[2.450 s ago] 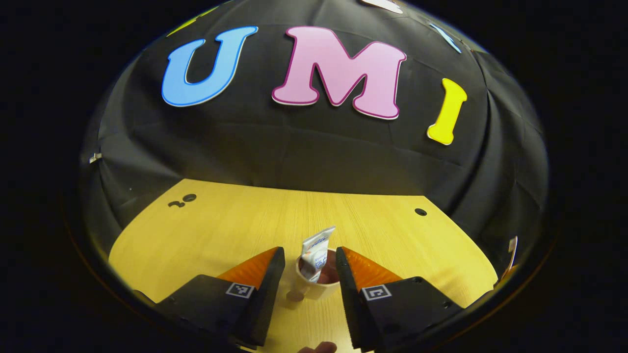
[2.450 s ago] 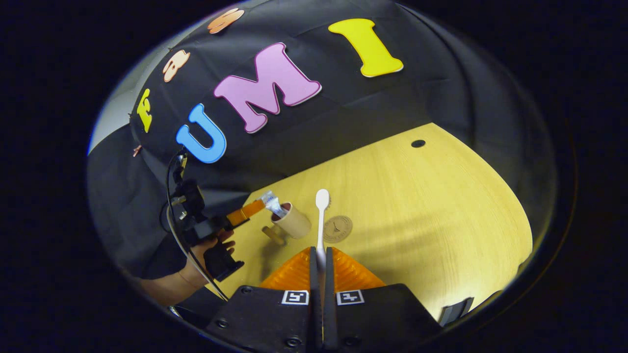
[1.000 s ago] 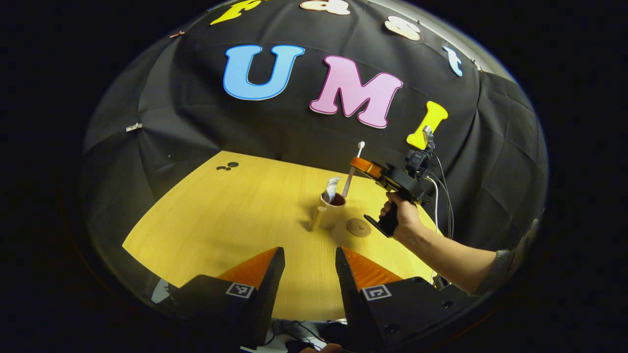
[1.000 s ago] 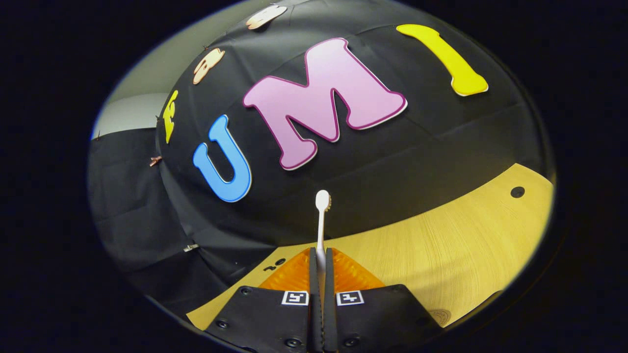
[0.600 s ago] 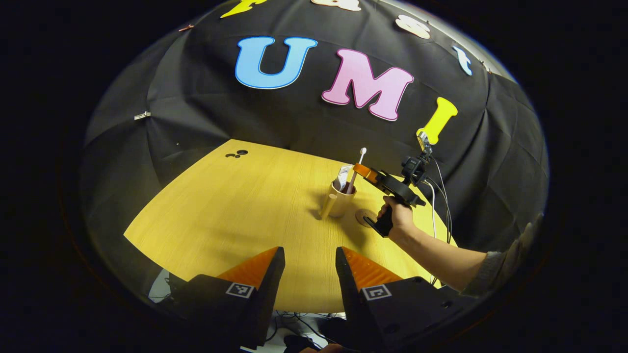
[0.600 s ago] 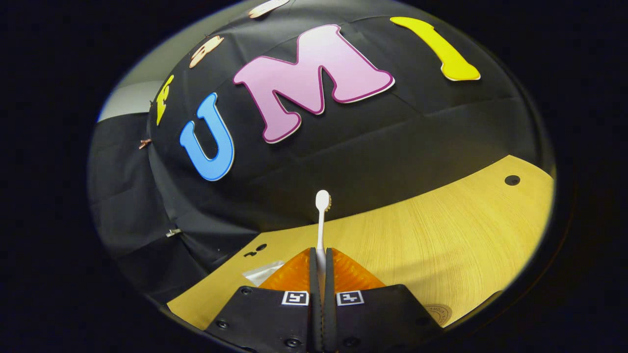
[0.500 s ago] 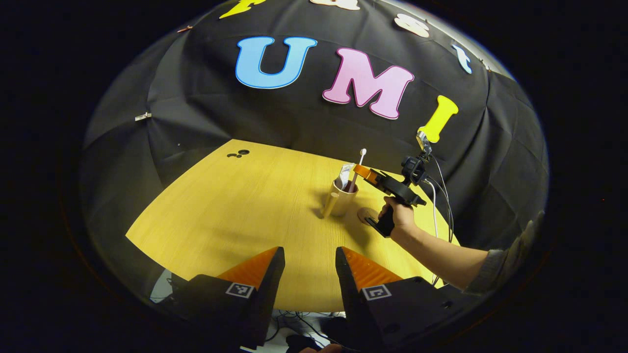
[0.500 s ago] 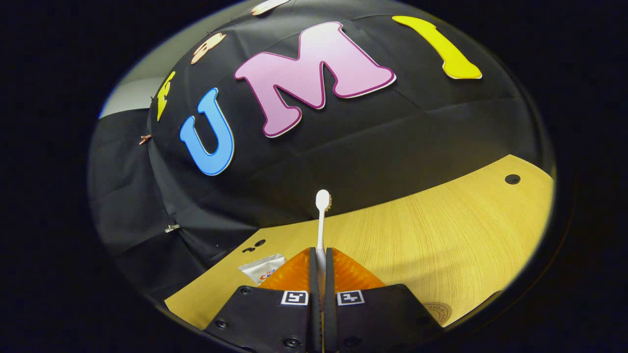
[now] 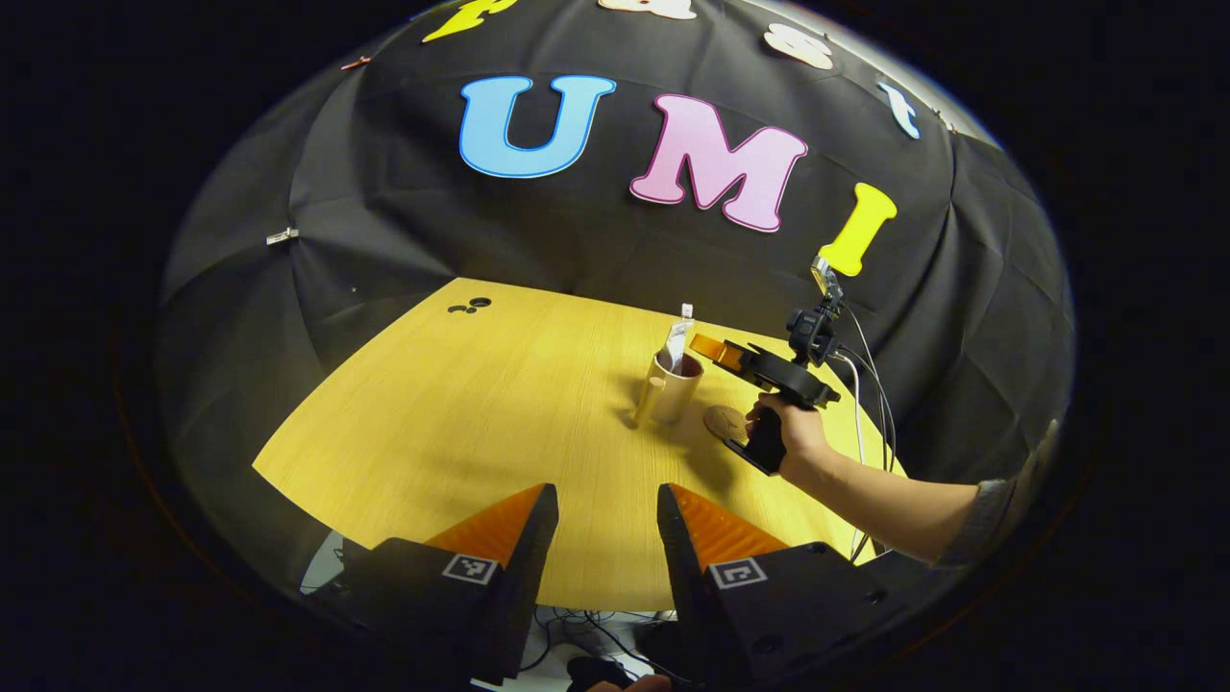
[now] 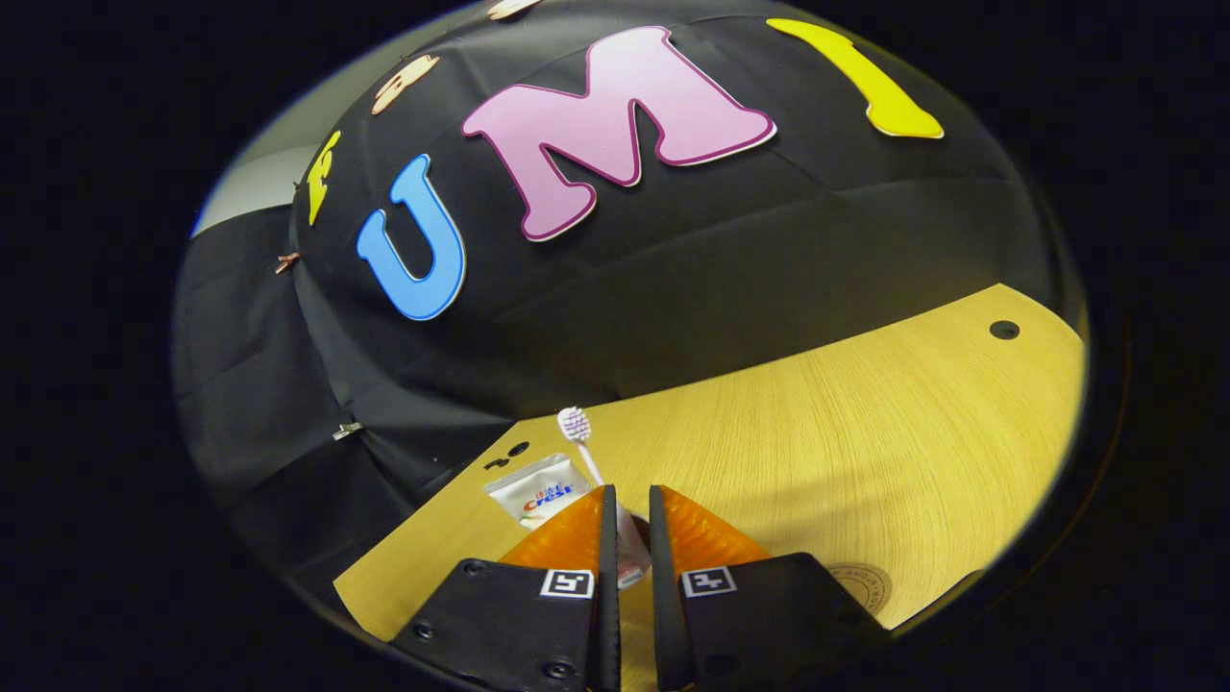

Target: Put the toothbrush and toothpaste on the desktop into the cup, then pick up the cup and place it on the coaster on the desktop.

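Note:
The beige cup (image 9: 671, 392) stands on the yellow desktop (image 9: 461, 413), with the white toothpaste tube (image 9: 676, 348) upright in it. The white toothbrush (image 9: 686, 311) stands in it too, its head just above the tube. My right gripper (image 9: 706, 346), held by a hand (image 9: 783, 437), hovers at the cup's right rim. In the right gripper view it (image 10: 631, 495) is open a little, and the toothbrush (image 10: 577, 425) leans left, loose between the fingers, next to the toothpaste (image 10: 543, 490). The round coaster (image 9: 725, 421) lies just right of the cup. My left gripper (image 9: 601, 524) is open and empty at the near edge.
Small dark holes mark the desktop at the far left (image 9: 468, 308) and the far right (image 10: 1004, 330). The coaster (image 10: 860, 584) also lies low right of my right gripper's fingers. Cables hang below the near table edge (image 9: 577, 625).
My right gripper has opened and let go of the toothbrush, which has dropped lower into the cup and tipped to the left. The left gripper has hardly moved.

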{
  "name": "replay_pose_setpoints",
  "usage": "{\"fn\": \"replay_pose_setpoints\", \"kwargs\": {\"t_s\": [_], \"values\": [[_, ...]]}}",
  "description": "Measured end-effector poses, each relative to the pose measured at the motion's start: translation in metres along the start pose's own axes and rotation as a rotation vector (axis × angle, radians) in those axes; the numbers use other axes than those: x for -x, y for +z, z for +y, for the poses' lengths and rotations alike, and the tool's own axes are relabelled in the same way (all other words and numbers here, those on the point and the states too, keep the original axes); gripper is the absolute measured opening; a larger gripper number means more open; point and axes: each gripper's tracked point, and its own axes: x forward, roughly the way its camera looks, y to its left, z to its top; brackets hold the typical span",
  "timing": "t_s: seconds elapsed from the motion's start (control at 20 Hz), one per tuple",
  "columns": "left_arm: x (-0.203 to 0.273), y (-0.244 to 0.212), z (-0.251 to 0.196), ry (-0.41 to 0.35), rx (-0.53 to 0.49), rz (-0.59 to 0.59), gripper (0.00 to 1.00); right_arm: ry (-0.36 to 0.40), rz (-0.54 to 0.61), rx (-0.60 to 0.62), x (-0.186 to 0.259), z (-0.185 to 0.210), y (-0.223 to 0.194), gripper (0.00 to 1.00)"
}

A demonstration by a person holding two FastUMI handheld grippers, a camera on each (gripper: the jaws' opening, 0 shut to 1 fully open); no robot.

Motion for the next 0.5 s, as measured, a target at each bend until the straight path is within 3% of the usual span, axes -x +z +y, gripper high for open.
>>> {"fn": "replay_pose_setpoints", "kwargs": {"t_s": [0.1,0.15,0.2,0.25,0.3,0.35,0.4,0.5], "values": [[-0.001,-0.001,-0.003,-0.004,-0.005,0.003,0.65,-0.001,0.019,-0.017,0.009,0.001,-0.003,0.18],[-0.002,-0.001,-0.004,-0.007,-0.009,0.009,0.65,-0.003,0.033,-0.025,0.014,0.002,-0.004,0.03],[-0.004,-0.002,-0.006,-0.013,-0.014,0.013,0.65,-0.008,0.046,-0.029,0.021,0.001,-0.006,0.31],[-0.007,-0.001,-0.01,-0.019,-0.02,0.018,0.65,-0.009,0.06,-0.034,0.029,0.002,-0.008,0.32],[-0.011,0.0,-0.012,-0.025,-0.027,0.021,0.65,-0.01,0.077,-0.039,0.037,0.002,-0.012,0.15],[-0.016,0.002,-0.016,-0.036,-0.034,0.026,0.65,-0.012,0.091,-0.047,0.047,0.002,-0.015,0.32],[-0.022,0.004,-0.02,-0.046,-0.043,0.028,0.65,-0.014,0.106,-0.056,0.056,0.003,-0.018,0.17],[-0.038,0.007,-0.028,-0.07,-0.06,0.044,0.65,-0.021,0.148,-0.071,0.078,0.002,-0.028,0.54]]}}
